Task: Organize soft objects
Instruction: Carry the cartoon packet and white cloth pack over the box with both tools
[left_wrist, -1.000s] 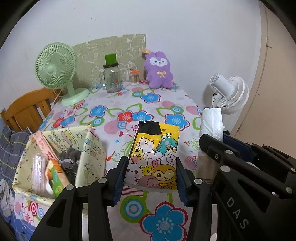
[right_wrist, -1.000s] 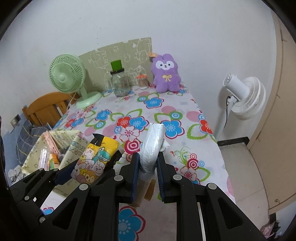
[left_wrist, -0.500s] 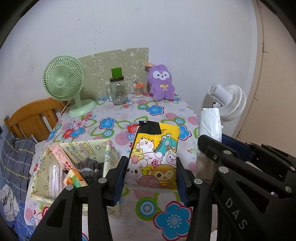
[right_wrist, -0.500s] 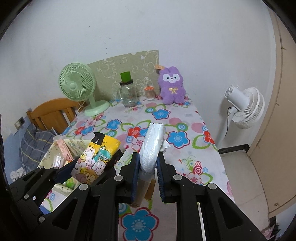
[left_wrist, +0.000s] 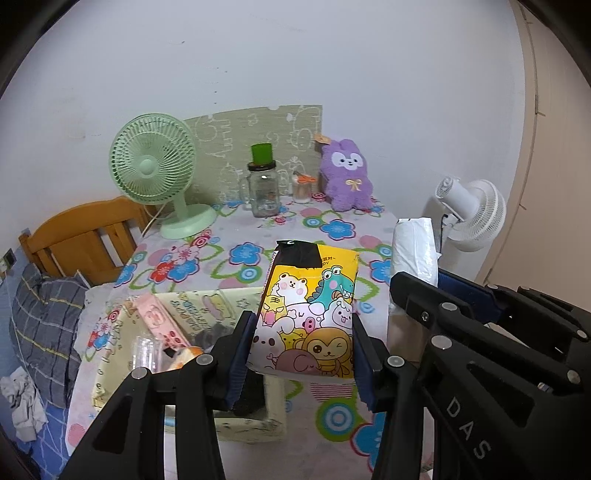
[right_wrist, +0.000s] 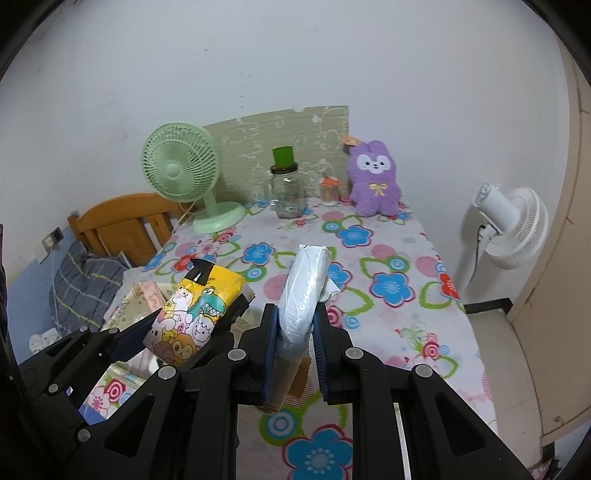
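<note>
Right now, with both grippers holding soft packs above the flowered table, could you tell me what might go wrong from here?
1. The left gripper pinches only the lower end of the yellow cartoon-animal tissue pack; its free top could sag or slip out.
2. The right gripper squeezes the white plastic-wrapped pack narrow, so it might deform or twist.
3. The pale patterned storage box already holds items, and the two grippers sit close together, so they may bump when lowering.

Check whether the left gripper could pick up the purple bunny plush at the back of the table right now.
Probably not. The left gripper is shut on the yellow cartoon pack, so its jaws are full. The purple bunny plush sits far back by the wall, though nothing stands between them on the tablecloth.
</note>
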